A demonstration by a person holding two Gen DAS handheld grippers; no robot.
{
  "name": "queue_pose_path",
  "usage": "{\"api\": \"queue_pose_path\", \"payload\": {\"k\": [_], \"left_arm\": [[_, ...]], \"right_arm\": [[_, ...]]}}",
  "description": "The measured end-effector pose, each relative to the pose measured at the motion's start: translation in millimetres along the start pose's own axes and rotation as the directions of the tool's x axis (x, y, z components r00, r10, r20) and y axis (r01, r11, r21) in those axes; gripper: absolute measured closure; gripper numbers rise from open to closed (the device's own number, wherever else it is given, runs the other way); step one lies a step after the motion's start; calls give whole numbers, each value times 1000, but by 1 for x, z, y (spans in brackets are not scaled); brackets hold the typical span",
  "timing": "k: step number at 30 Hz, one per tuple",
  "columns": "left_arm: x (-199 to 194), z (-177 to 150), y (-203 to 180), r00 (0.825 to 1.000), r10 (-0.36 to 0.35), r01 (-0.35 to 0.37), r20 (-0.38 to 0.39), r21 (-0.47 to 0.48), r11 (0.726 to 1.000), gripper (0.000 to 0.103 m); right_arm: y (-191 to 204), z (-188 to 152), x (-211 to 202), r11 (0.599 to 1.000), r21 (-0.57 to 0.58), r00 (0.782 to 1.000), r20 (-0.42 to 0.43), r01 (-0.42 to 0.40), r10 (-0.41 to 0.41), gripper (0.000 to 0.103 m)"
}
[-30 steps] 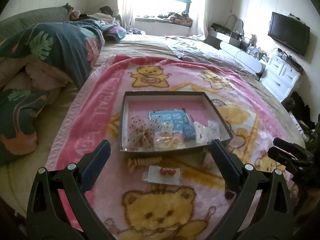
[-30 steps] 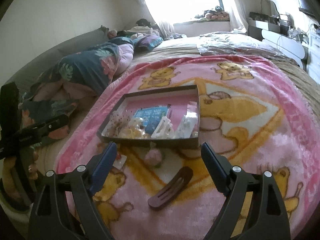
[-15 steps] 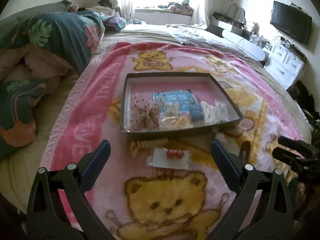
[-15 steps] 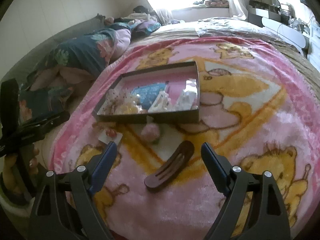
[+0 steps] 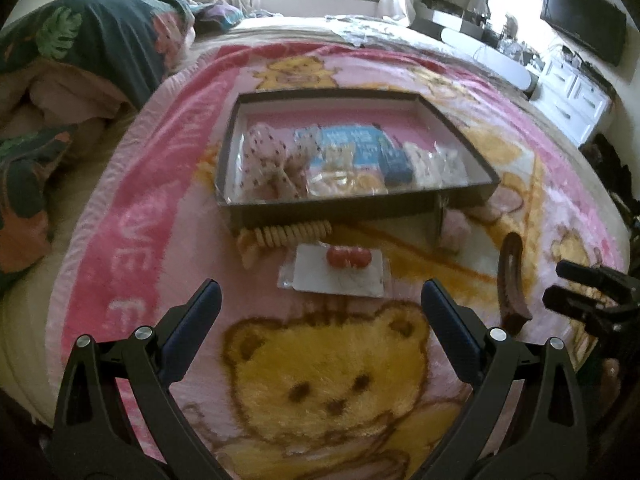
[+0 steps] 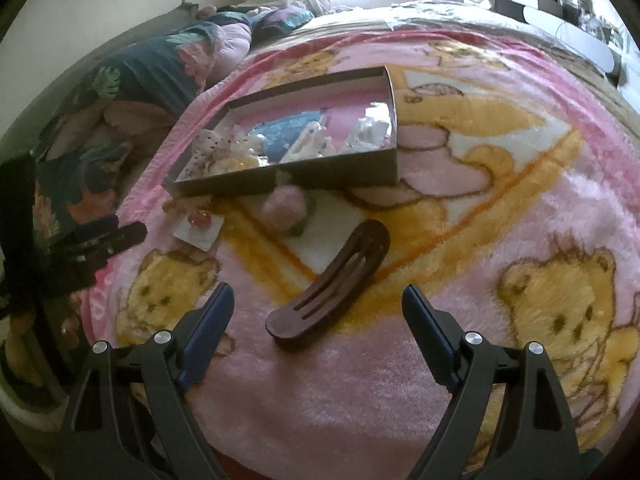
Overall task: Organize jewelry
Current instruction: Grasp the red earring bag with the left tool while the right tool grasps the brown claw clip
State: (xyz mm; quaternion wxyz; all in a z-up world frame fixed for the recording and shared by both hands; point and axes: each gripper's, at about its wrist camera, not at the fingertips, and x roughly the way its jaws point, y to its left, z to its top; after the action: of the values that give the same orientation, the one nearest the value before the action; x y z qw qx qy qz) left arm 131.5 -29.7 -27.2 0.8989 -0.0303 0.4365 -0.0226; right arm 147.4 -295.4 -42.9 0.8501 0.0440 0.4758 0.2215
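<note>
Counts of what lies on the bear blanket

One shallow dark box [image 5: 352,208] holds a heap of small packets, too crowded and blurred to count. Four loose pieces lie on the one pink blanket [image 6: 400,380] in front of it: one brown hair clip [image 6: 332,284], one white card with two red beads [image 5: 340,272], one yellow coil hair tie [image 5: 280,236], one pink pom-pom [image 6: 282,206]. Two grippers are in view: left gripper [image 5: 320,316], right gripper [image 6: 318,316]. One television [image 5: 582,24] hangs on the wall.
</note>
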Motion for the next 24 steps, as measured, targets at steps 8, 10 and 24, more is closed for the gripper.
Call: {"api": "queue_pose_path", "payload": {"k": [8, 10, 24], "left_arm": [[26, -14, -4, 998, 8, -7, -55, 13, 1000, 10], [30, -14, -3, 998, 12, -11, -61, 6, 1000, 10], [57, -9, 0, 996, -4, 0, -84, -47, 999, 10]], "right_arm": [[-12, 1, 26, 997, 75, 998, -49, -24, 28, 23], [-13, 3, 33, 995, 95, 998, -57, -28, 33, 26], [14, 3, 54, 998, -67, 999, -25, 21, -23, 72]]}}
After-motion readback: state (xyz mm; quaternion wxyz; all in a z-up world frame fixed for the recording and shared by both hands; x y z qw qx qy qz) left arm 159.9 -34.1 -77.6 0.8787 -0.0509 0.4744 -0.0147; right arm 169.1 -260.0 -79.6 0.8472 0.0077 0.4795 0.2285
